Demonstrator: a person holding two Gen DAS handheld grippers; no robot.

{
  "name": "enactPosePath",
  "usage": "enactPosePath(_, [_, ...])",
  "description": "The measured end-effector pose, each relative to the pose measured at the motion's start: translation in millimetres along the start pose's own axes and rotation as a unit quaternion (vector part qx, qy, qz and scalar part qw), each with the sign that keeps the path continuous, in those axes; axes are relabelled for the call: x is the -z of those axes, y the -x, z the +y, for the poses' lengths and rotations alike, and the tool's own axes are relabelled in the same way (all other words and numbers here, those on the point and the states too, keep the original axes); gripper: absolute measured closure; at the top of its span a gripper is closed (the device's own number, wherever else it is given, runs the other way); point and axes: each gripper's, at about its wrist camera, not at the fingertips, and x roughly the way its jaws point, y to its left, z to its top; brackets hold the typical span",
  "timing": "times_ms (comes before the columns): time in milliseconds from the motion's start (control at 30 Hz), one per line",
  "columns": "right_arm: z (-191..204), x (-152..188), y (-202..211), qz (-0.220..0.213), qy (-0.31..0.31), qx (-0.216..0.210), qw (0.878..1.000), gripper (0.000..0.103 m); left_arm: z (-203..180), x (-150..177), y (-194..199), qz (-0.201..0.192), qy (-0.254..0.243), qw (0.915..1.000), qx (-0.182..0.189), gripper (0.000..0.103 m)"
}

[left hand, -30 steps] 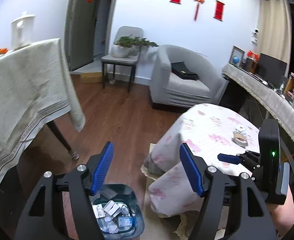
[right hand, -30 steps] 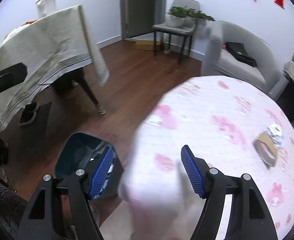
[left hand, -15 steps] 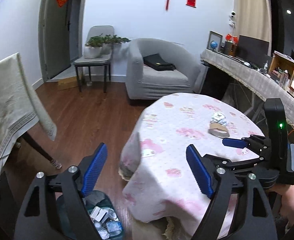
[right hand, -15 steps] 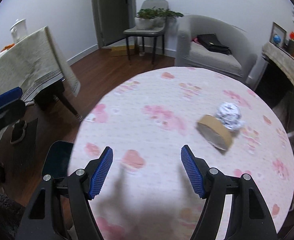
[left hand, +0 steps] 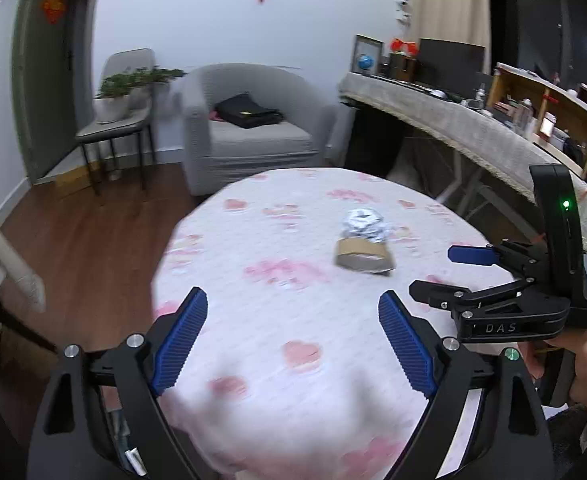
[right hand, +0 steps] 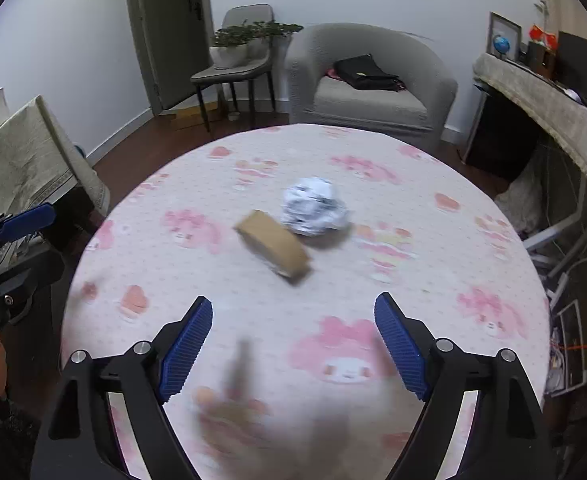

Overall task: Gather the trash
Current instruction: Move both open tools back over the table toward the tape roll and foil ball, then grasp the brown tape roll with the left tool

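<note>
A crumpled white paper ball (right hand: pixel 315 206) and a brown cardboard piece (right hand: pixel 273 246) lie side by side near the middle of the round table with a pink-patterned cloth (right hand: pixel 473 280). They also show in the left wrist view, the ball (left hand: pixel 363 222) behind the cardboard (left hand: pixel 363 256). My right gripper (right hand: pixel 293 344) is open and empty above the table's near side, short of the cardboard. My left gripper (left hand: pixel 293 344) is open and empty over the table's near left edge. The right gripper (left hand: pixel 473 276) shows at the right of the left wrist view.
A grey armchair (right hand: pixel 369 84) with a black bag stands behind the table. A chair with a potted plant (right hand: pixel 237 56) is at the back left. A cloth-covered table (right hand: pixel 21 164) is at the left, a long counter (left hand: pixel 473 128) at the right.
Both grippers swung away from the floor bin and up over the round table. The paper ball and cardboard now sit closer and more central in both views. Both stay open.
</note>
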Motion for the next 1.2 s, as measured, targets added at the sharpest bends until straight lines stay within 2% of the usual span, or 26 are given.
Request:
enactPosePath(167, [-27, 8, 6, -0.002, -0.004, 0.009, 1.0, 0.011, -28, -11, -31, 0.009, -0.049, 0.9985, 0.022, 0.011])
enactPosePath(300, [-40, 12, 6, 0.002, -0.002, 0.006, 1.0, 0.007, -44, -15, -55, 0.02, -0.067, 0.9968, 0.038, 0.011])
enactPosePath(533, [-57, 17, 13, -0.003, -0.012, -0.007, 1.0, 0.004, -62, -20, -89, 0.05, -0.066, 0.9953, 0.049, 0.01])
enactPosePath(767, [-75, 25, 16, -0.002, -0.035, -0.028, 0.999, 0.004, -64, -24, -115, 0.07, -0.054, 0.9954, 0.038, 0.01])
enactPosePath(900, [-83, 30, 18, -0.001, -0.04, -0.031, 0.999, 0.004, -63, -25, -125, 0.079, -0.061, 0.9948, 0.023, 0.01])
enactPosePath(1200, [-95, 35, 15, 0.006, -0.048, -0.039, 0.998, 0.004, -66, -28, -142, 0.097, -0.06, 0.9929, 0.034, 0.01])
